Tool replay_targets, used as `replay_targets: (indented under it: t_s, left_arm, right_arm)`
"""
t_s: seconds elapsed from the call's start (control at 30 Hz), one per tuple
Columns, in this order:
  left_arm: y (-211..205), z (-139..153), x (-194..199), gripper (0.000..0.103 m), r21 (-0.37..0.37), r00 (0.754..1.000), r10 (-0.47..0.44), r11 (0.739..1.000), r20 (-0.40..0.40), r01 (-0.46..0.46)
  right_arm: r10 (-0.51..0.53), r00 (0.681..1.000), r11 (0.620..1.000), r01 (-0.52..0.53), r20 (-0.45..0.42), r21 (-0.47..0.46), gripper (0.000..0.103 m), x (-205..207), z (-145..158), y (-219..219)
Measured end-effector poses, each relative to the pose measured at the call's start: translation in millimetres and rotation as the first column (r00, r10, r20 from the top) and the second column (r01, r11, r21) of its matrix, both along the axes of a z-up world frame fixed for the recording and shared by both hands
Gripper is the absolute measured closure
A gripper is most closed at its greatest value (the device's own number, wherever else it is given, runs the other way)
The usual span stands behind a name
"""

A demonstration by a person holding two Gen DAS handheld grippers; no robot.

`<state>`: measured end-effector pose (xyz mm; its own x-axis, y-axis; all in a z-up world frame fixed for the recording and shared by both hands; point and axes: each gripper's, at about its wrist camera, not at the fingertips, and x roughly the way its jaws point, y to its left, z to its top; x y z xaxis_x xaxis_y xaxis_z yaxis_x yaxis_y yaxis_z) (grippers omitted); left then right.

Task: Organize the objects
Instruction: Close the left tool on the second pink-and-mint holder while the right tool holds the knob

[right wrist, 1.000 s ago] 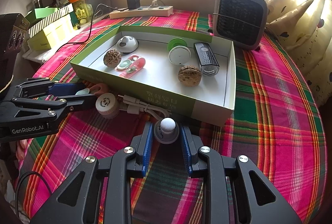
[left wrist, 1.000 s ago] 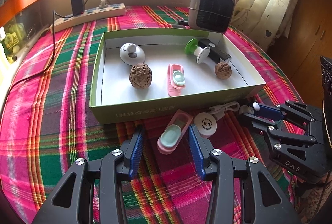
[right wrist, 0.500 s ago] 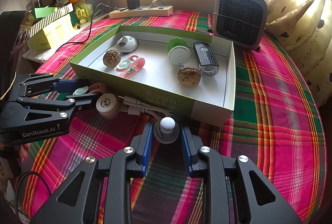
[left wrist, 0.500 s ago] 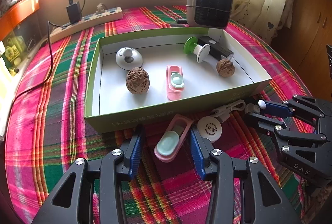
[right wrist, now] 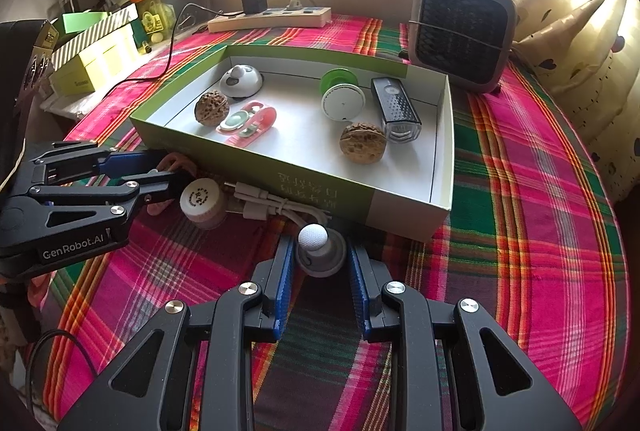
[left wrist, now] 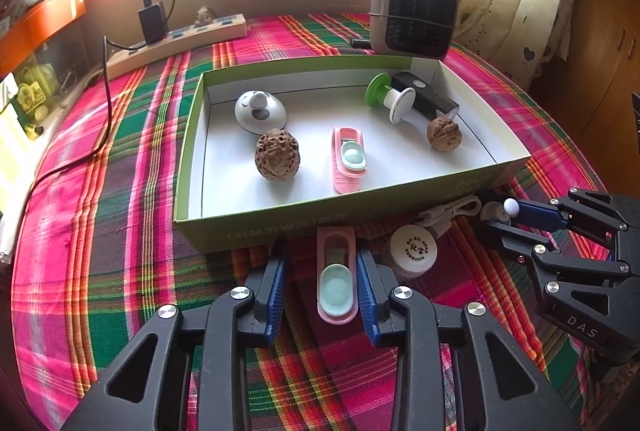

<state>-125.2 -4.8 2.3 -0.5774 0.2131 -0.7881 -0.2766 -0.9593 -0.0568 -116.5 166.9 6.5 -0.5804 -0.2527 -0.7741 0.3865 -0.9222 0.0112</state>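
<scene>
Pink plastic, with a pale green oval set into it: this clip-like item (left wrist: 337,277) lies on the plaid cloth (left wrist: 100,271) just outside the front wall of the green box (left wrist: 188,191), between the fingers of the left gripper (left wrist: 322,271). The jaws stand apart; the right-hand pad looks to be at or against the item's edge while a clear gap shows on the other side, so no grip is yet made. The right gripper (right wrist: 320,263) likewise brackets the grey knobbed base (right wrist: 320,251), topped with a white ball, its jaws apart with narrow gaps on both sides. Between the two items lie a round capped jar (right wrist: 202,201) and a coiled white cable (right wrist: 272,207), both hard against the box front. A matching pink item (left wrist: 348,159), two walnuts (left wrist: 277,159), a white dome (left wrist: 260,111), a green-and-white spool (left wrist: 390,99) and a black device (left wrist: 424,99) are already inside the box. Risks, as judged: the uneven bracket on the pink item could push it sideways or twist it as the jaws close; its far end sits close to the box wall and could catch there on lifting. The knobbed base is rounded and may squirt out of flat pads, or drag the cable lying just beyond it. Compared with one second earlier, the pink item lay diagonally between the left fingers and now lies nearly parallel to them; the left view has closed in on the box, and the right gripper's bracket on the base is little changed.
</scene>
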Motion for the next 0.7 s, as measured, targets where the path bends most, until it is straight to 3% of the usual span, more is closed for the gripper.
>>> replay_targets:
  t_s: [0.3,0.7]
  left_arm:
    - [-4.0,0.0,1.8,0.087,-0.006,1.0,0.016,1.0,0.0,-0.016]
    - [-7.6,-0.1,5.9,0.087,0.007,1.0,0.03,1.0,0.004,-0.03]
  right_arm:
    - [0.001,1.0,1.0,-0.001,-0.001,0.006,0.076,0.5,-0.1,-0.1]
    - [0.001,1.0,1.0,-0.001,0.0,0.004,0.076,0.3,-0.1,0.5]
